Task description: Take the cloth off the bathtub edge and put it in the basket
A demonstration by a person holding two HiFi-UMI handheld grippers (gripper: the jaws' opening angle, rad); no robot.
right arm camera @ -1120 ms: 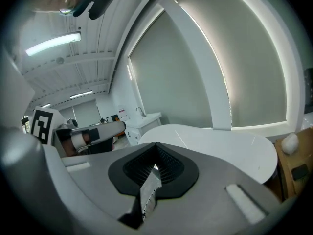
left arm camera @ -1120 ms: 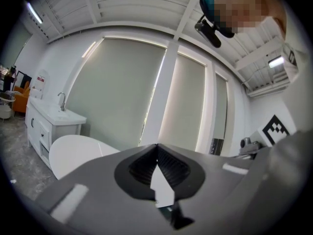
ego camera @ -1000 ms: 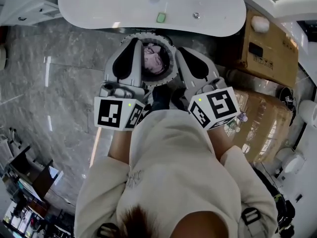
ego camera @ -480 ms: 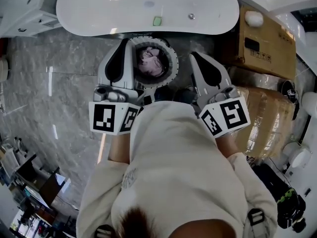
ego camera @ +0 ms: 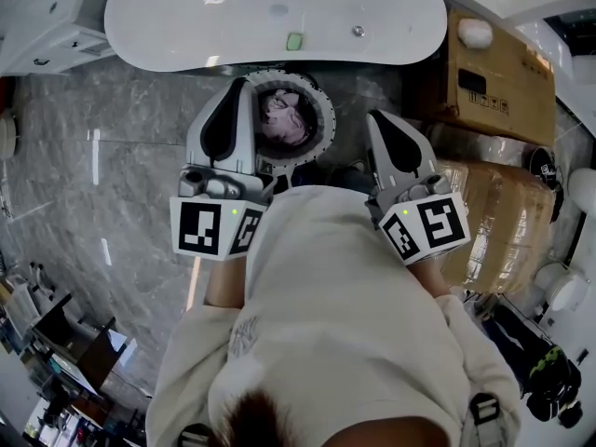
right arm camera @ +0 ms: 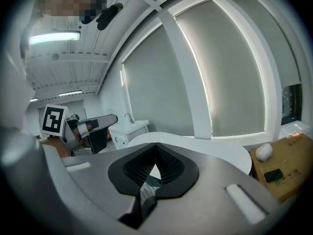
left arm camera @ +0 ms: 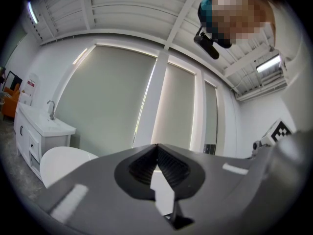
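The pink cloth (ego camera: 284, 119) lies crumpled inside the round basket (ego camera: 327, 112), which stands on the floor just in front of the white bathtub (ego camera: 186, 17). My left gripper (ego camera: 244, 84) hangs at the basket's left rim, pointing toward the tub, jaws shut and empty. To the right of the basket my right gripper (ego camera: 377, 117) is also shut with nothing in it. In the left gripper view the jaws (left arm camera: 157, 146) meet at their tips, tilted up at a blind. The right gripper view shows closed jaws (right arm camera: 156, 146) before the tub (right arm camera: 215, 151).
Cardboard boxes (ego camera: 494, 73) stand right of the tub, and a wrapped one (ego camera: 494, 222) sits nearer me. A small green item (ego camera: 295, 40) rests on the tub. A white vanity (left arm camera: 34, 131) with a tap is at the left. The floor is grey marble (ego camera: 93, 175).
Both grippers have drawn back from over the basket and spread apart, the right one shifting right. The cloth stays in the basket.
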